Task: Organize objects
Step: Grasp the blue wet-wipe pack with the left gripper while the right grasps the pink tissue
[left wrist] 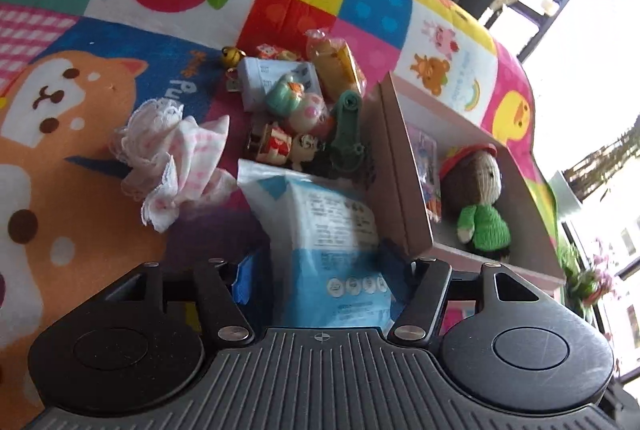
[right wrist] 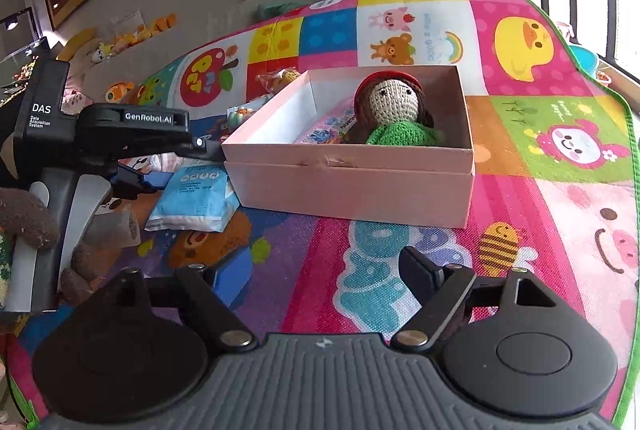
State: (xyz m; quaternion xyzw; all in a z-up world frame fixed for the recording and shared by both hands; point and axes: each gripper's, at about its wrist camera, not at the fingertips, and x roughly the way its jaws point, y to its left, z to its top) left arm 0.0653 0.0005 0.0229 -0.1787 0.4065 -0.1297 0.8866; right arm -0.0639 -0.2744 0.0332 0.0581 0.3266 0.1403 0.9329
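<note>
A pink box [right wrist: 352, 181] stands on the colourful play mat; its wall also shows in the left wrist view [left wrist: 404, 173]. Inside lie a crochet doll [right wrist: 394, 109] in a green top and red hat, also in the left wrist view [left wrist: 480, 197], and a flat colourful packet [right wrist: 324, 131]. My left gripper [left wrist: 316, 274] has its fingers on both sides of a blue-and-white pouch [left wrist: 332, 234] lying left of the box; the pouch also shows in the right wrist view [right wrist: 196, 197]. My right gripper [right wrist: 316, 278] is open and empty over the mat in front of the box.
Beyond the pouch lies a pile of small toys: a green plastic part [left wrist: 346, 129], a teal-and-pink figure [left wrist: 296, 97], a yellow snack packet [left wrist: 340, 65], a white card [left wrist: 276, 81]. A lace cloth [left wrist: 172, 157] lies left. Plush toys [right wrist: 28, 218] sit at the mat's left edge.
</note>
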